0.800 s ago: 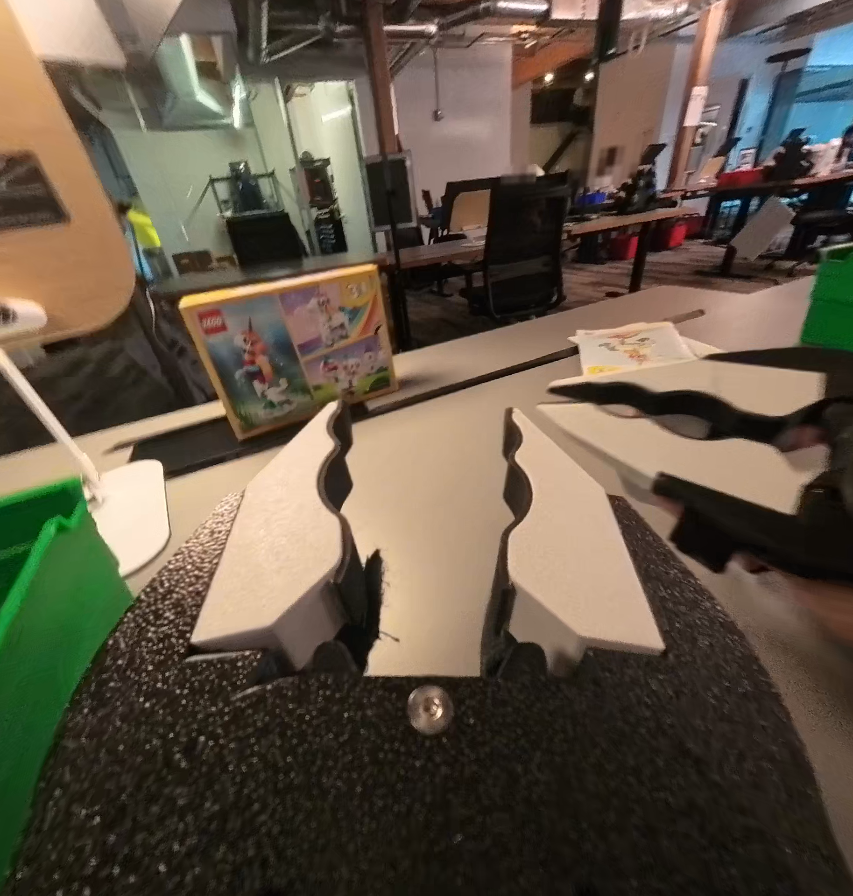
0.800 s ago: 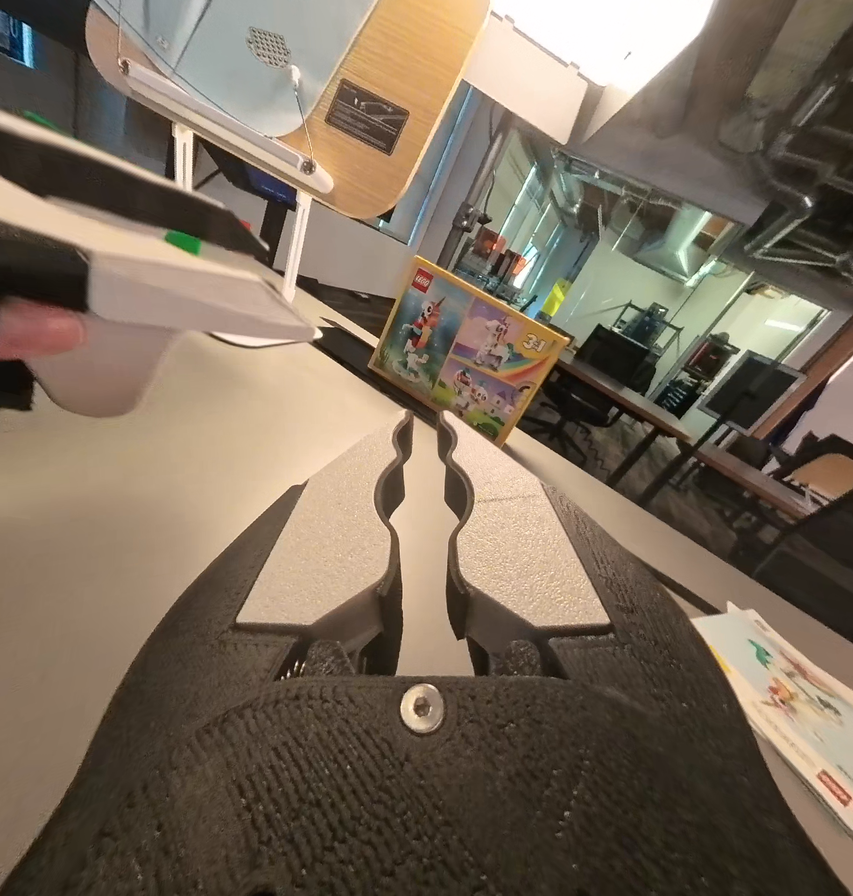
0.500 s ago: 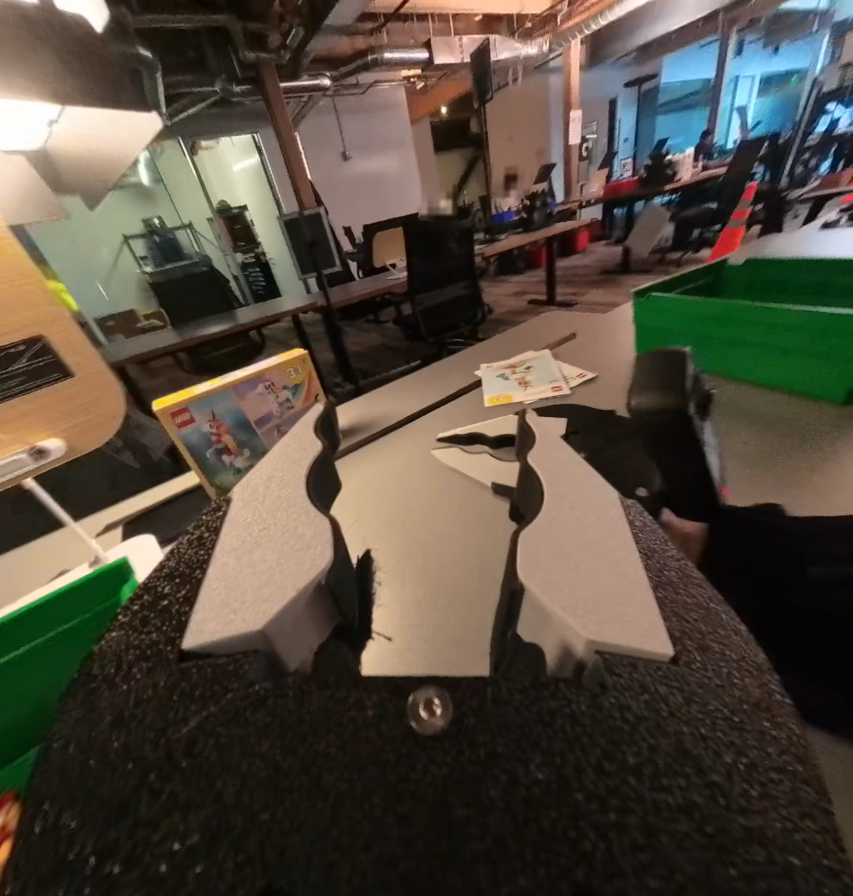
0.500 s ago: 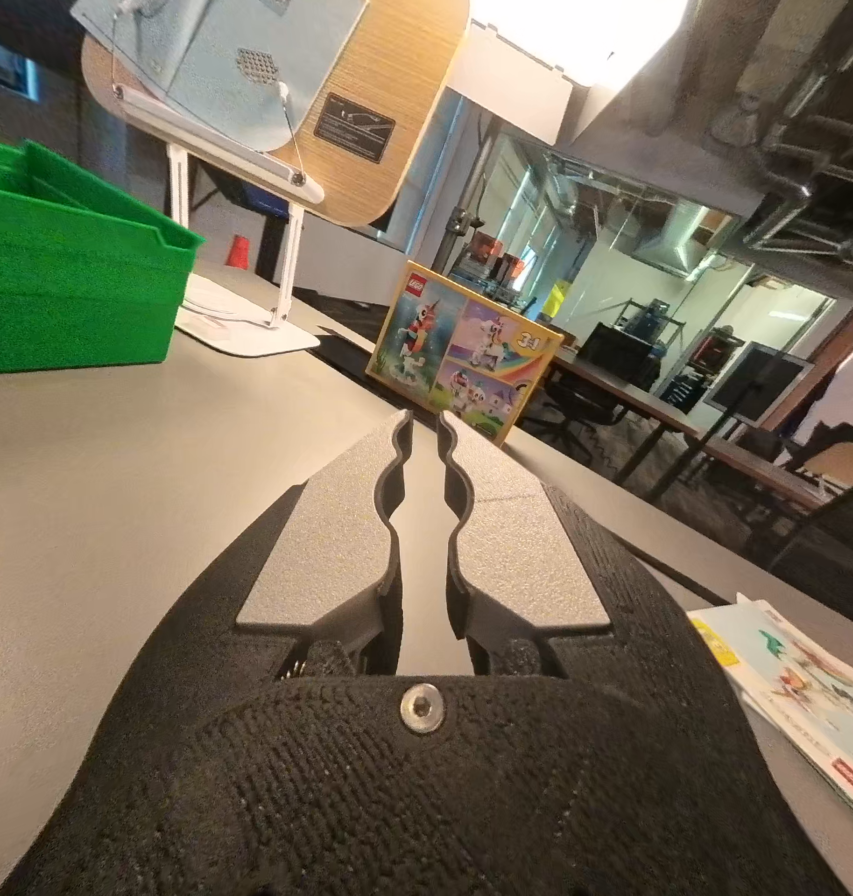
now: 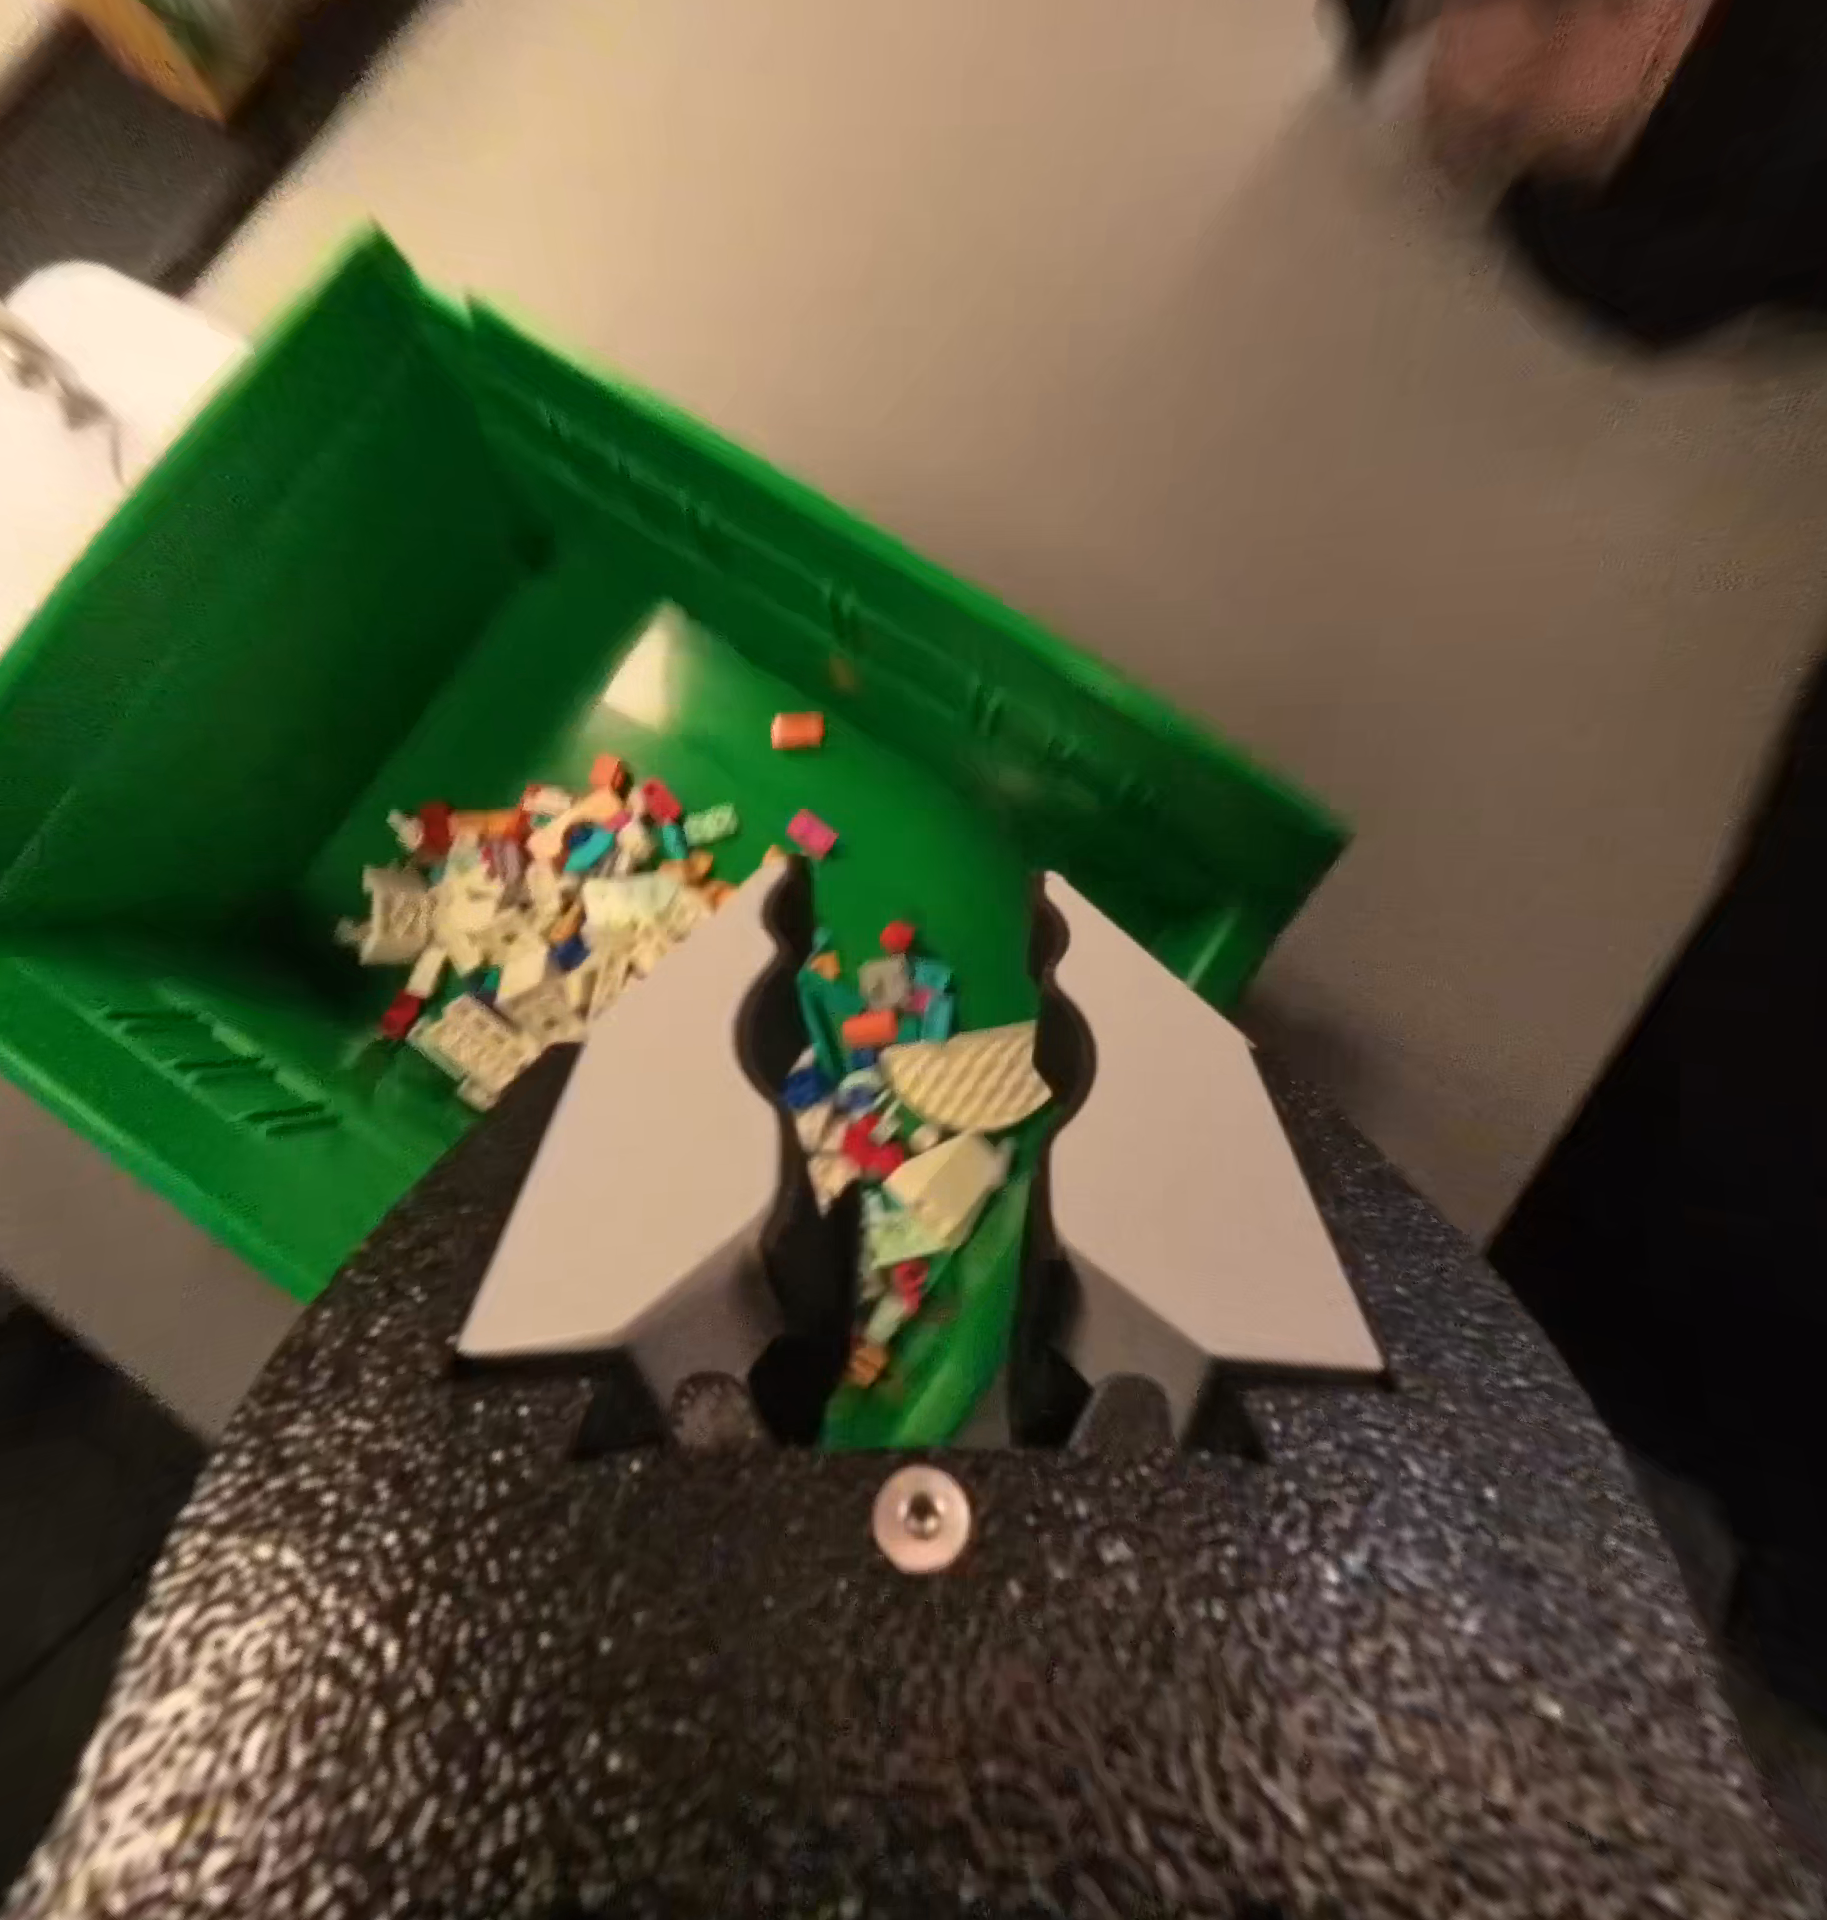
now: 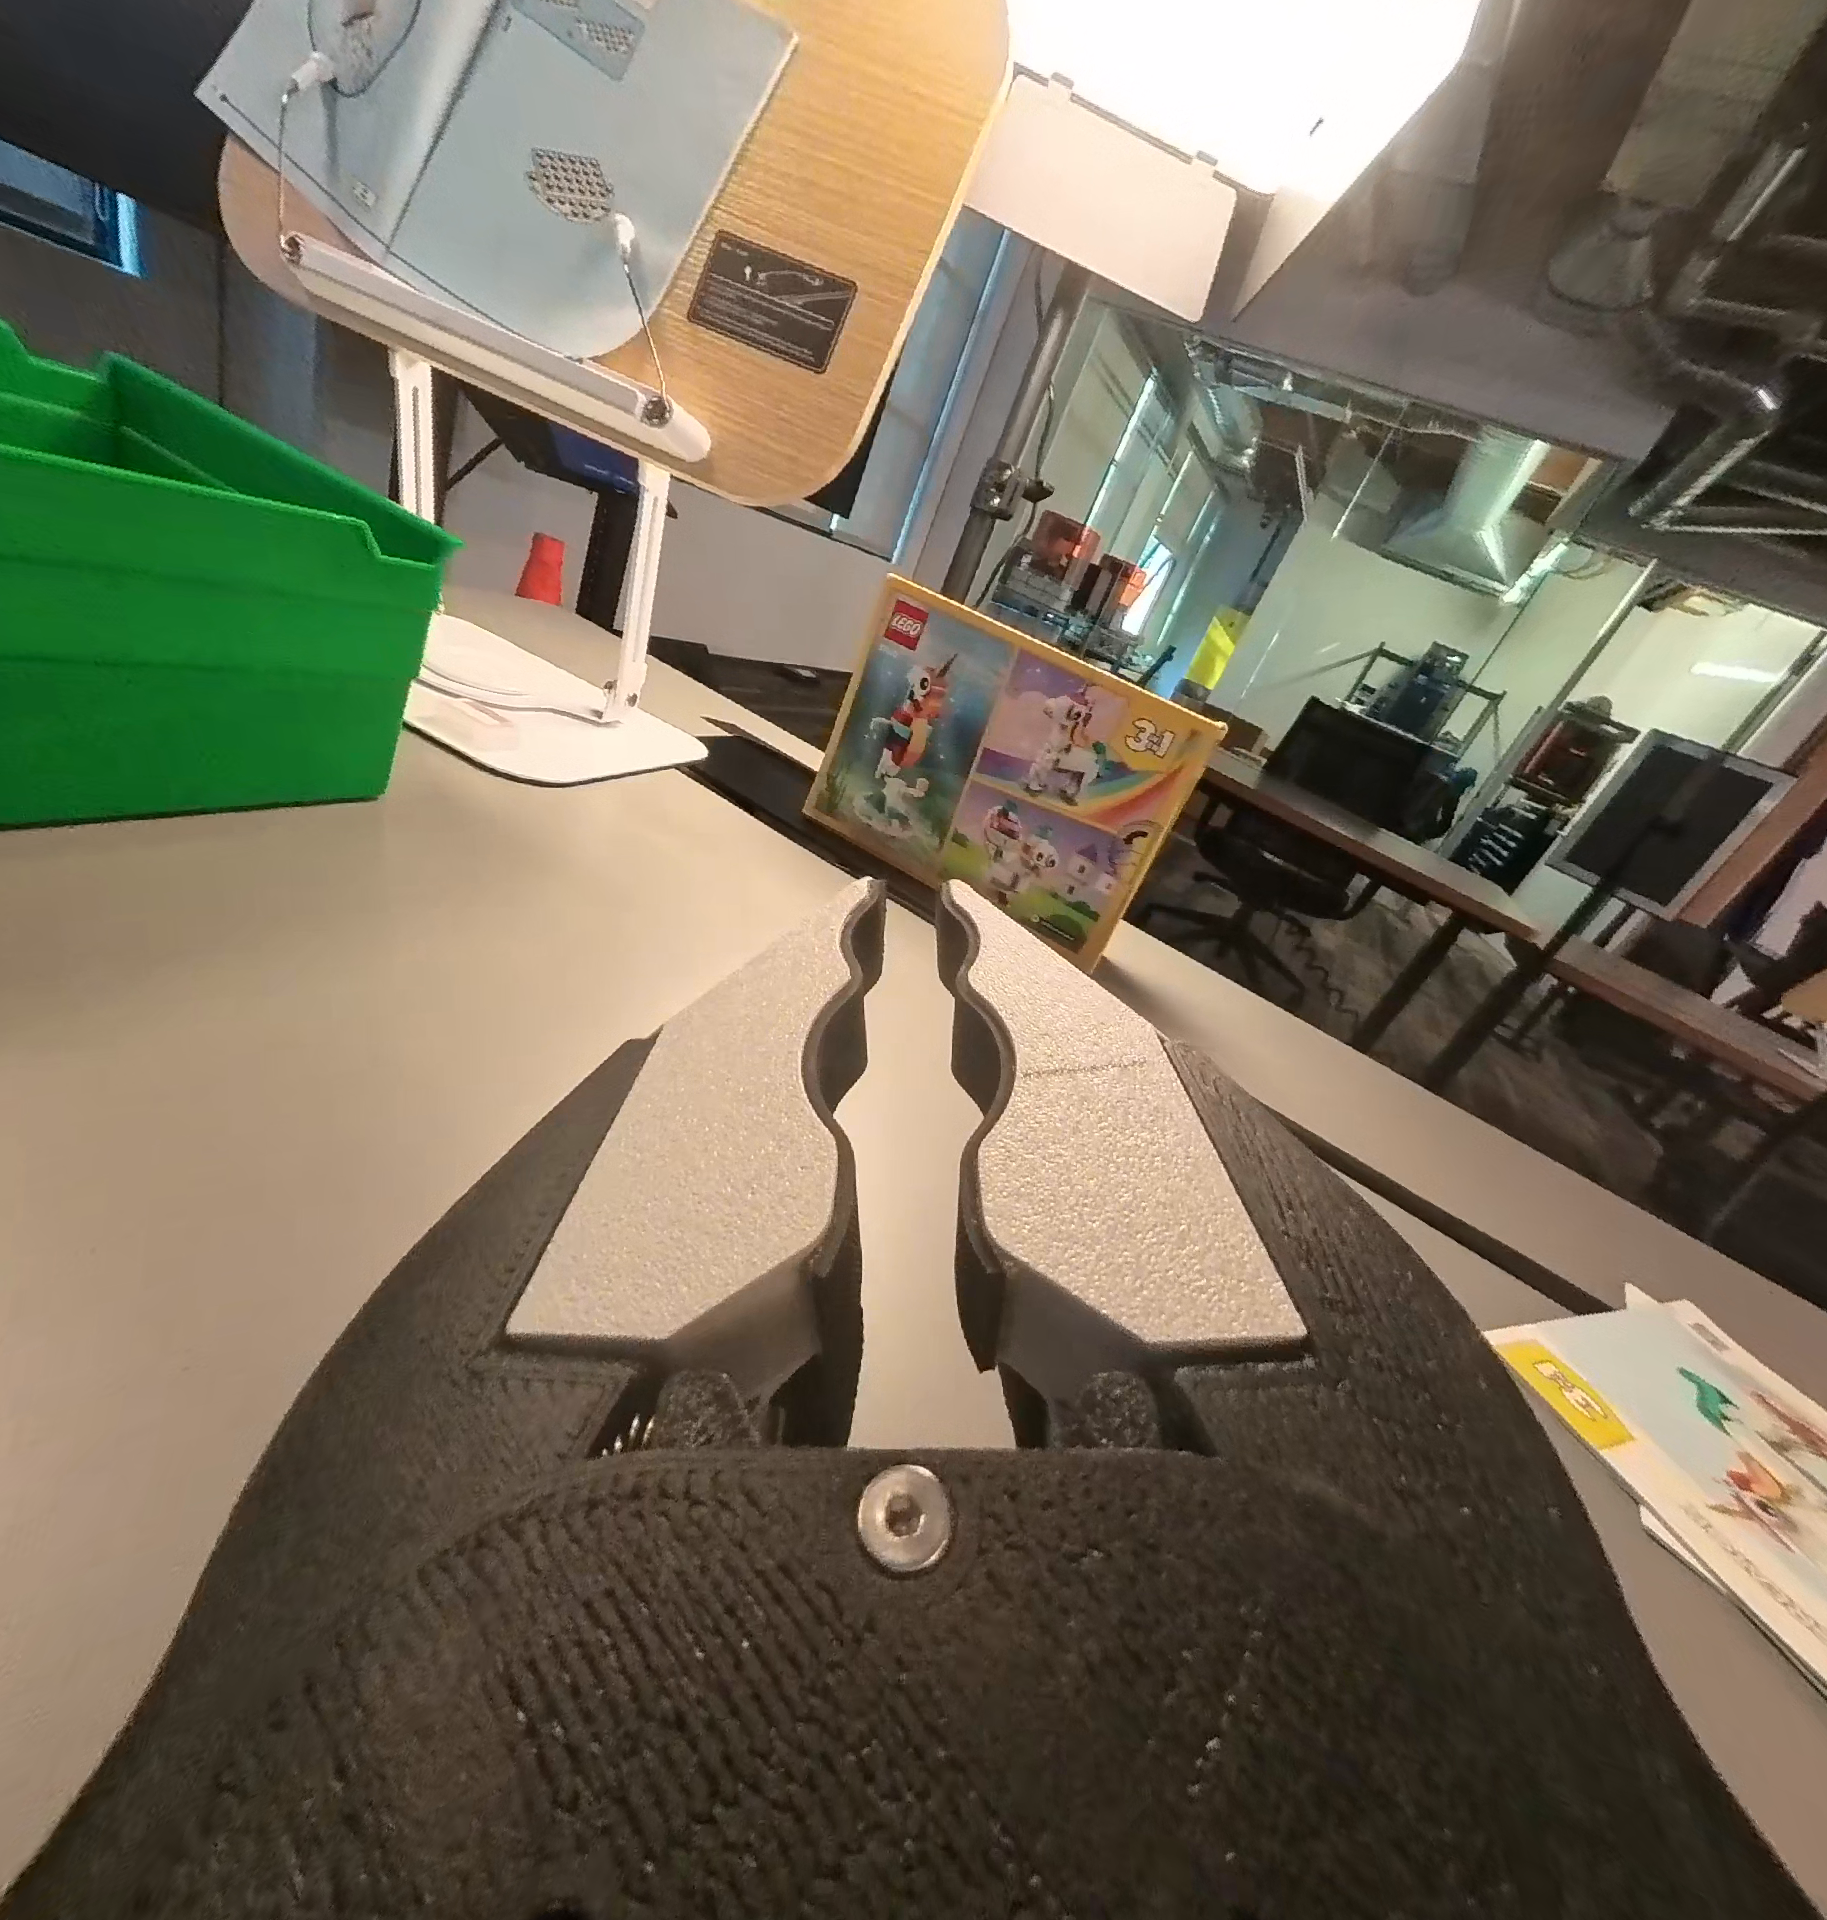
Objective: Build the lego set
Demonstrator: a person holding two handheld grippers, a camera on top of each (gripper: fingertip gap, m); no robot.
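Left gripper [image 5: 914, 883]: jaws wide, empty, angled down over the green bin [image 5: 265, 582], likely to pick from the loose lego pieces [image 5: 535, 925] inside; earlier it faced level across the table [image 6: 265, 1039].
Right gripper [image 6: 907, 902]: jaws narrow, empty, low, unchanged.
Beyond: instruction booklet [image 6: 1719, 1475] right, set box [image 6: 1013, 779] far.

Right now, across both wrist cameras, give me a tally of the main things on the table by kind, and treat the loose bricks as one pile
Green bin: 1
Pile of loose bricks, inside the bin: 1
Set box, standing upright: 1
Instruction booklets: a stack, number unclear, counted as 1
White stand: 1
Grippers: 2, the left gripper and the right gripper
Total: 7
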